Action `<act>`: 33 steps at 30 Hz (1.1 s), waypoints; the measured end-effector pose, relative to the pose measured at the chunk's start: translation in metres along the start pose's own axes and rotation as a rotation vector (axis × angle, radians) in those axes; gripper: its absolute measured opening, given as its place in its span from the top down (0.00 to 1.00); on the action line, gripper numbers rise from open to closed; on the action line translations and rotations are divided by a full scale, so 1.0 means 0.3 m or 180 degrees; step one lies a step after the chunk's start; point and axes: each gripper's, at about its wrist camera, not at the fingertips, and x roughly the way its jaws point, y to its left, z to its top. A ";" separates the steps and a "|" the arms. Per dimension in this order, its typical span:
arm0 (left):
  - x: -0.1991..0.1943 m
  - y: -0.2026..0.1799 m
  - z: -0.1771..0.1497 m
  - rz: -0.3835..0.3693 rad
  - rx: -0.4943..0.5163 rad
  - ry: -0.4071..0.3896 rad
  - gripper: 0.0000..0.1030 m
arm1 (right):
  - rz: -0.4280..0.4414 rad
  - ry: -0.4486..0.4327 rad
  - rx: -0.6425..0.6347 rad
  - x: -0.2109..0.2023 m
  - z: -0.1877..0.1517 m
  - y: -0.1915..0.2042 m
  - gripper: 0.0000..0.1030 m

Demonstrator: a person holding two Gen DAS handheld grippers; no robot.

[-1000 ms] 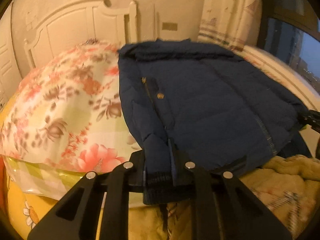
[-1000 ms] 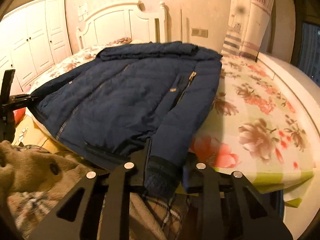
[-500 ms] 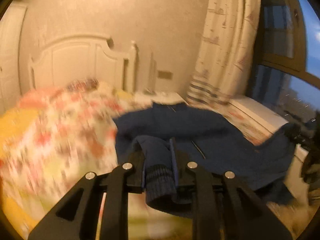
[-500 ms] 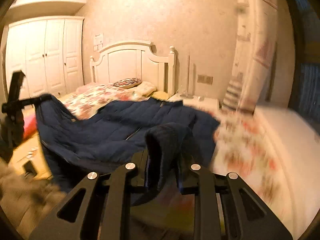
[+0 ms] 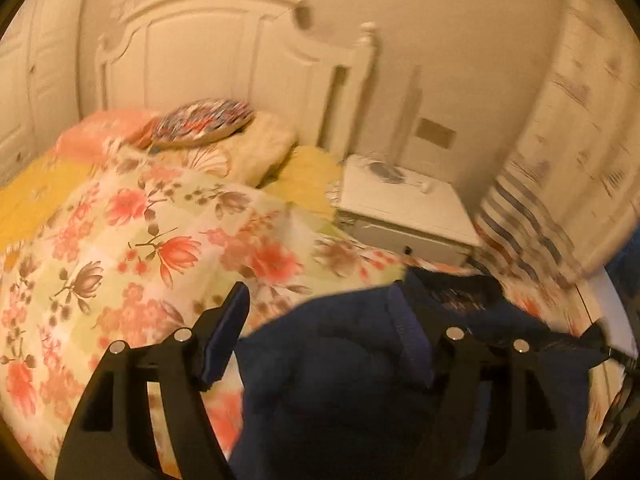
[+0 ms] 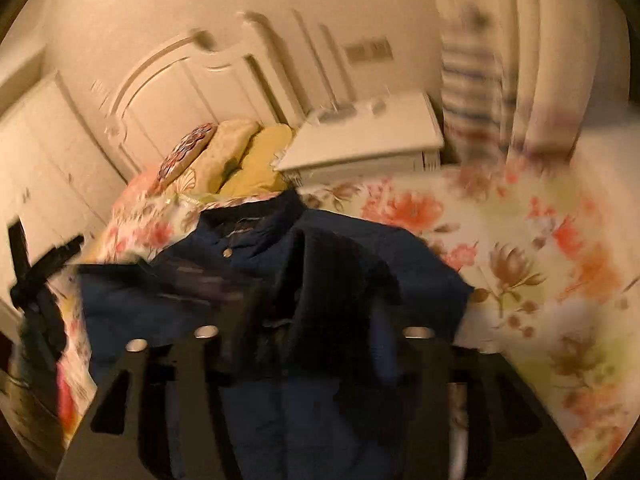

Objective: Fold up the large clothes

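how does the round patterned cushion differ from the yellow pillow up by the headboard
The cushion is round with a busy red, blue and white pattern; the yellow pillow is plain and one colour. The cushion lies on top of the pile of bedding; the pillow sits lower, next to the white nightstand. In the right wrist view the cushion is farther from the nightstand than the pillow. Both lie at the headboard end of the bed.

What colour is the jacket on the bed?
Navy blue jacket; right wrist view shows it best.
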 end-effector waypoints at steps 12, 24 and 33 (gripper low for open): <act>0.238 0.064 -0.160 -0.0512 0.0509 0.0666 0.25 | 0.0079 0.0230 -0.0292 0.126 -0.040 -0.155 0.23; 0.332 -0.063 -0.188 -0.0768 0.0890 0.1049 0.19 | 0.0270 0.0277 -0.0439 0.201 -0.069 -0.079 0.27; 0.053 0.036 -0.213 -0.0875 0.0696 0.0225 0.88 | -0.0209 -0.0508 -0.1065 -0.066 -0.179 0.061 0.84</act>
